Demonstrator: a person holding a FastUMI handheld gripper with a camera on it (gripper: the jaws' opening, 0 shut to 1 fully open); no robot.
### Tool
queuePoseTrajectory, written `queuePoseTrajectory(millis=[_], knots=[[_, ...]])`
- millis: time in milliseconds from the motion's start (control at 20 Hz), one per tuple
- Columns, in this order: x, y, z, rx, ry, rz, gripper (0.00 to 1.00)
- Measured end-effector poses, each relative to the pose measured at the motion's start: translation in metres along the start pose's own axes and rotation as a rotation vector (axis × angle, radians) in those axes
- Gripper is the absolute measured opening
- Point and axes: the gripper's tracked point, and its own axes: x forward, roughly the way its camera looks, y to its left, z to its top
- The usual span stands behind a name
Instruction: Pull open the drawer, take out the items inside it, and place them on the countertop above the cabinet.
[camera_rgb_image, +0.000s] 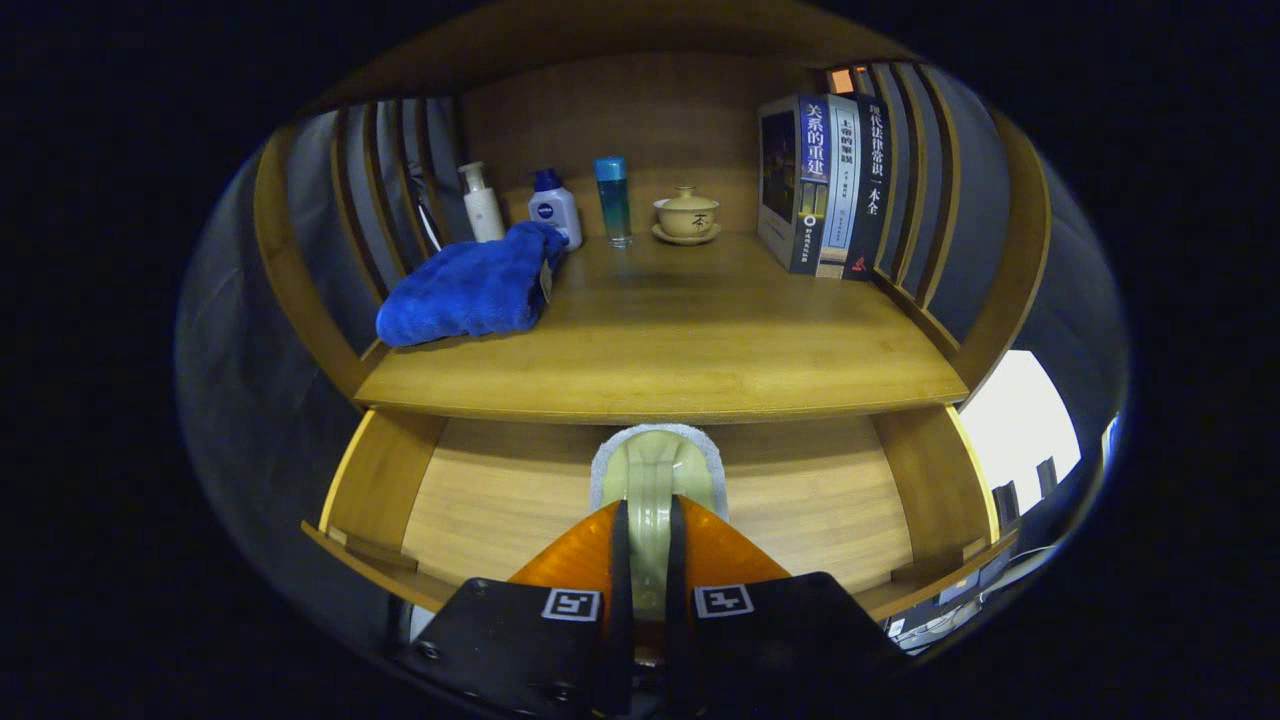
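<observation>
The wooden drawer (470, 500) stands pulled open below the countertop (680, 340). My gripper (648, 520) is over the drawer, shut on the pale green handle of a brush (655, 465) with a white bristle rim. The brush head reaches just ahead of my fingertips, over the drawer floor. On the countertop's left side lies a folded blue towel (470, 288).
Along the back of the countertop stand a white pump bottle (482, 203), a white bottle with a blue cap (555, 207), a blue-capped clear bottle (613, 200) and a lidded tea bowl on a saucer (687, 214). Several books (825, 185) stand upright on the right. Slatted side walls flank the shelf.
</observation>
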Motion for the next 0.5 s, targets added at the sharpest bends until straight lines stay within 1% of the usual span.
queuePoseTrajectory(millis=[100, 250, 400, 500], knots=[[-0.01, 0.005, 0.012, -0.011, -0.033, 0.007, 0.21], [-0.018, 0.006, 0.05, -0.023, -0.107, 0.002, 0.21], [-0.011, 0.007, 0.091, -0.03, -0.156, -0.021, 0.21], [0.002, 0.009, 0.112, -0.036, -0.156, -0.038, 0.21]])
